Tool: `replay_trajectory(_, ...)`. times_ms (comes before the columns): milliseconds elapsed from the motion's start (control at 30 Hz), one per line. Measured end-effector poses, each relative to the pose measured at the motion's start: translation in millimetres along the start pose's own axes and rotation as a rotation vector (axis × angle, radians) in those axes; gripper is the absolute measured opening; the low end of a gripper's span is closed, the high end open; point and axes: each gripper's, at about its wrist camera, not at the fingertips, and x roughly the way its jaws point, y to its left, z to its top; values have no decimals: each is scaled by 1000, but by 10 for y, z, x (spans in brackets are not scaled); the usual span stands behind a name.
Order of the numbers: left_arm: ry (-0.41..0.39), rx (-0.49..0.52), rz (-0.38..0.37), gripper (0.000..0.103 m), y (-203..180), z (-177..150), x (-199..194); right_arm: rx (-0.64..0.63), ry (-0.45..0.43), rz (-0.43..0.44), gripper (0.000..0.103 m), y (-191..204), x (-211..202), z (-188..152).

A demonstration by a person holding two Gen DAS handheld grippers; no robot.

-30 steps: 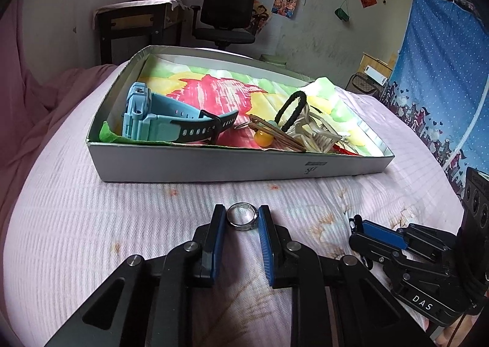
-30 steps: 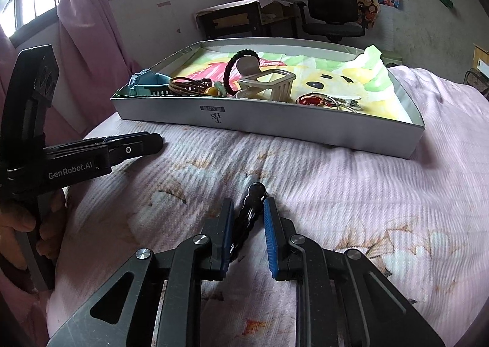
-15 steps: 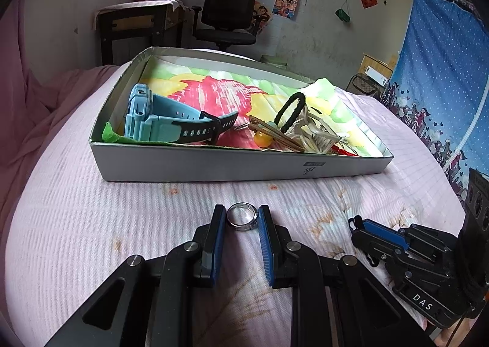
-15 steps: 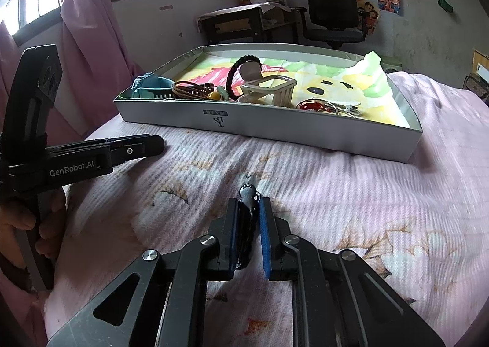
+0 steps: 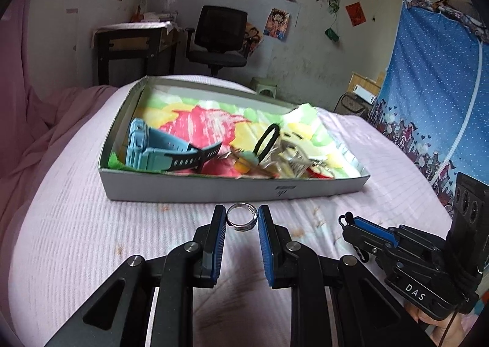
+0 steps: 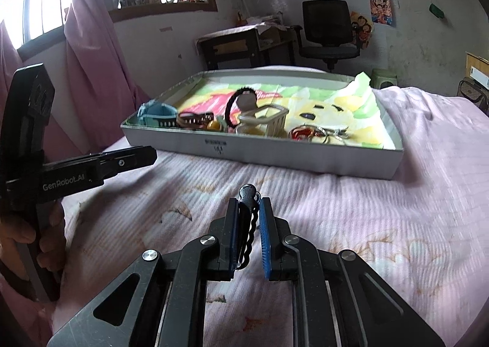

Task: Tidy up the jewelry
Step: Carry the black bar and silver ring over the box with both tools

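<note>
Left gripper [image 5: 242, 218]: clamped on a silver ring [image 5: 241, 220], held by its edges between the blue pads, above the bed [image 5: 76, 224] just short of the box's near wall.
Right gripper [image 6: 248, 209]: closed on a black hair tie [image 6: 248, 218], its knot poking past the tips.
Box [image 6: 275, 156]: on the bed's far part, near wall facing both grippers.
Inside, left end: blue watch [image 5: 152, 151].
Inside, middle: black hair band [image 5: 266, 140], small white basket [image 6: 272, 120].

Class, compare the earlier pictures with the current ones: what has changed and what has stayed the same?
The right gripper closed onto the black hair clip, its jaws just having narrowed around it. The left gripper keeps its hold on the silver ring, edging toward the tray. The tray's contents are unchanged.
</note>
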Motion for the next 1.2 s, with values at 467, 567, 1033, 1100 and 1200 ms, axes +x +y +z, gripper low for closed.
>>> replay_trajectory(467,-170,-3,-18,20,-109,242,-192,-10,-116,-38,12,-18,-87,232)
replay_trajectory(567,-191,-6,-25,20,-118,436,-126,-13,-126,-34,12,-44,-47,325)
replay_trajectory(1033,-10,6,82,20,-56,823,670,66,-143,-126,12,-388,373,813)
replay_trajectory(1100,9,15,97,20,-67,825,731,70,-136,-130,12,-412,448,832)
replay_trajectory(1200,43,35,119,20,-88,818,822,79,-109,-141,12,-421,556,823)
